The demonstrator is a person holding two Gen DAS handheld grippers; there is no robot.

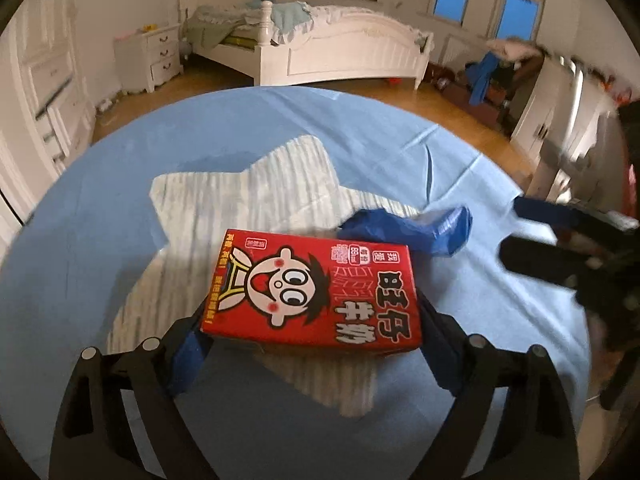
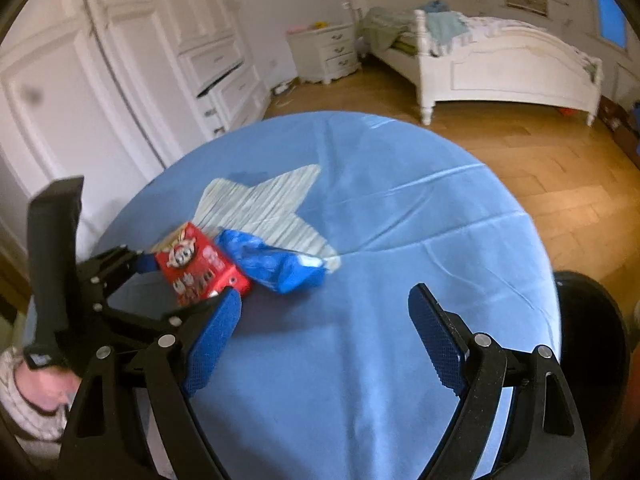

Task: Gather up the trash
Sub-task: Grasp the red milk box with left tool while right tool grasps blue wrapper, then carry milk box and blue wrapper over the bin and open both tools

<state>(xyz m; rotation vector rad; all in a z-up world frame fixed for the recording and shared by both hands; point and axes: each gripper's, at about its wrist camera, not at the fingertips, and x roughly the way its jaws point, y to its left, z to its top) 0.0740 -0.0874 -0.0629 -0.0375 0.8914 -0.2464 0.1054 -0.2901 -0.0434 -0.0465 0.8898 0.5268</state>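
Item: red milk carton (image 1: pixel 316 292), lying flat on a striped star-shaped mat (image 1: pixel 256 196) near the middle of a round table under a blue cloth (image 1: pixel 100 220). Its long axis runs across the left gripper (image 1: pixel 312 340), so each short end faces one finger.

Left gripper: fingers spread wide, one blue pad (image 1: pixel 192 352) at each end of the carton. In the left wrist view the pads look to be touching or just beside the ends; a firm squeeze cannot be confirmed. The carton still looks to rest on the mat. This is plainly the nearer gripper.

Right gripper (image 2: pixel 324 340): fingers wide apart, nothing between them, over bare cloth on the near side of the carton, with the carton off to its left.

Item: crumpled blue wrapper (image 2: pixel 276 264), touching the carton's far side and lying partly on the mat. Of the two pieces it lies closer to the right gripper.

Judgement: the coming move is likely a closing on the carton's ends, then a lift.

Room: open cloth all round the mat; table edge well apart from both pieces. A dark round bin (image 2: pixel 592 320) shows just past the table's right edge in the right wrist view, a probable drop point.

Risk: the wrapper may drag along with the carton.
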